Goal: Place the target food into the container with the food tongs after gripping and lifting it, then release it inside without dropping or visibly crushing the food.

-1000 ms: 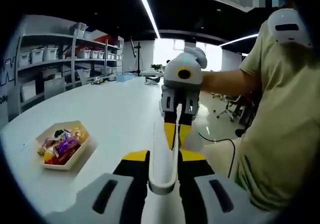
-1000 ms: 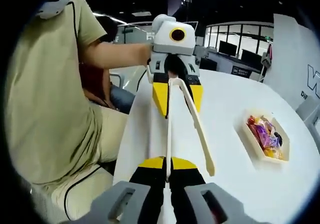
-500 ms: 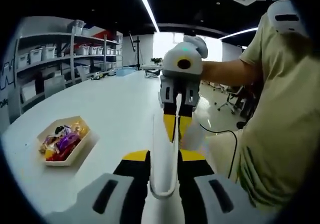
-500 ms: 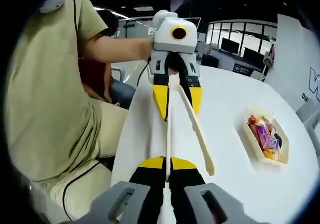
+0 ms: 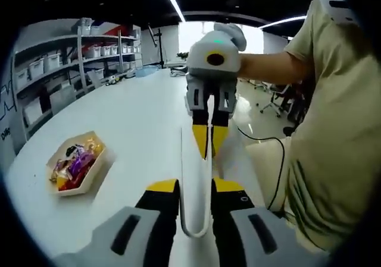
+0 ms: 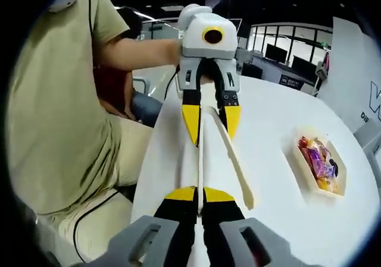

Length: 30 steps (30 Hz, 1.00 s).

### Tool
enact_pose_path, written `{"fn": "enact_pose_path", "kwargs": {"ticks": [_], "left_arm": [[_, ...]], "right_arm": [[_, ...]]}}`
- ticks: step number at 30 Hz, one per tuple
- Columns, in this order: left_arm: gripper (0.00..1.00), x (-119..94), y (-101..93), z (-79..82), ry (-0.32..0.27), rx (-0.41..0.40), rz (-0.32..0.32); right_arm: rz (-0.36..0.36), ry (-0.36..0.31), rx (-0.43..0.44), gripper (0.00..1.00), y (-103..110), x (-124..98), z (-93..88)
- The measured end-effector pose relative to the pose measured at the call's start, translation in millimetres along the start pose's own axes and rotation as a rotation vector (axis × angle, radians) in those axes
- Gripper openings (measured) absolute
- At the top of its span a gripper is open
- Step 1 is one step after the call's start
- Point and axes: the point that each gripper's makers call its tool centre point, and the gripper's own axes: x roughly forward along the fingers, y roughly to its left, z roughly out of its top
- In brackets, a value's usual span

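Left tongs point(image 5: 196, 187) and right tongs point(image 6: 199, 191) each clamped tight on food tongs point(image 6: 238, 172), over bench point(image 5: 143, 118) near tray point(image 5: 98, 169)

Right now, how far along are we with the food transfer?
Done: the white plastic food tongs are held up, the left gripper on the looped end, the right gripper on one arm. In hand: no food. Left: the colourful wrapped sweets lie in the cream hexagonal tray; gripping, lifting and releasing remain.
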Motion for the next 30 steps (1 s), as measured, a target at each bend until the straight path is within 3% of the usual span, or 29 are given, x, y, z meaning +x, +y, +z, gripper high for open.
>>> {"fn": "enact_pose_path", "kwargs": {"ticks": [18, 30], "left_arm": [[0.17, -2.2, 0.3, -1.7, -0.006, -0.023, -0.006], [0.17, -1.1, 2.7, -7.0, 0.021, -0.022, 0.006]], "right_arm": [[-0.010, -0.016, 0.037, 0.00, -2.7, 1.5, 0.7], [-0.011, 0.037, 0.007, 0.05, -0.9, 0.1, 0.0]]}}
